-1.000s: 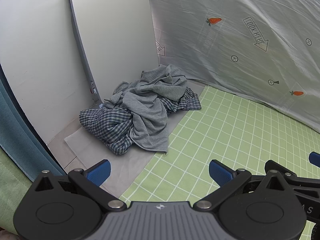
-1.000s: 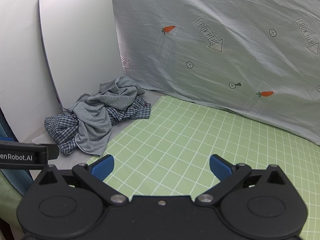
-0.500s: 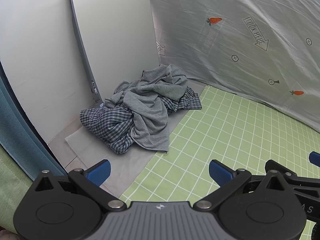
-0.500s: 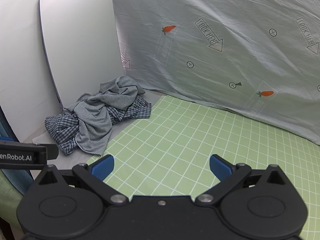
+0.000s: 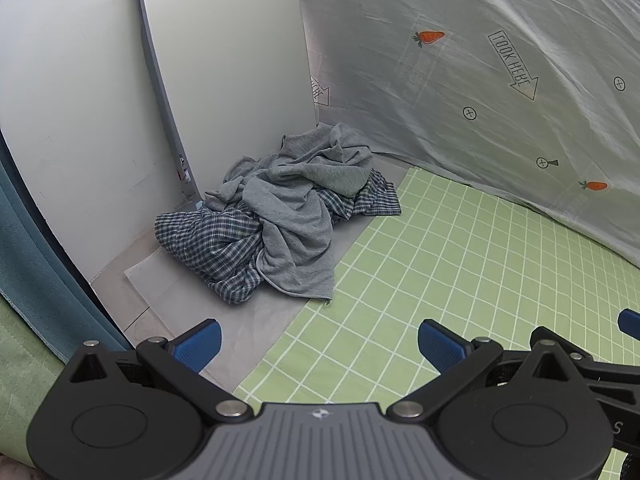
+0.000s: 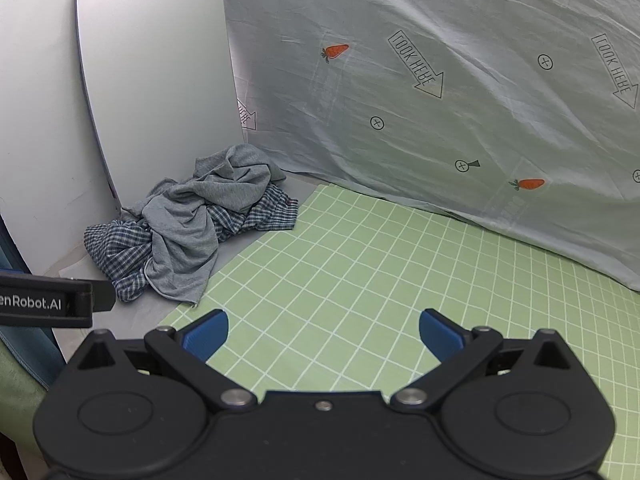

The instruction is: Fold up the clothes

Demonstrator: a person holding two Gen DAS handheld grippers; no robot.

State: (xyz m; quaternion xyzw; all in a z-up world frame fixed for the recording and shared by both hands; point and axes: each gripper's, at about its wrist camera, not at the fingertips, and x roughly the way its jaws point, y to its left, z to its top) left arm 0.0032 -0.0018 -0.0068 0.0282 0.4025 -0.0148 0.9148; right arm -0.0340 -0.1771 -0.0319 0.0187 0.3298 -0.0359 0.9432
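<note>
A crumpled grey shirt (image 5: 294, 216) lies on top of a blue-and-white checked garment (image 5: 212, 246) in a heap in the far left corner; both show in the right wrist view too, the grey shirt (image 6: 188, 220) over the checked garment (image 6: 116, 246). My left gripper (image 5: 318, 342) is open and empty, held above the floor short of the heap. My right gripper (image 6: 322, 332) is open and empty over the green grid mat (image 6: 380, 280), to the right of the heap.
A white board (image 6: 156, 80) leans on the wall behind the heap. A pale sheet with carrot prints (image 6: 440, 80) hangs at the back. A teal curtain (image 5: 36, 272) hangs at the left. A grey cloth (image 5: 256, 320) lies under the heap.
Both grippers have shifted very slightly; the heap sits a touch further right in the views. The clothes have not moved and both grippers stay open.
</note>
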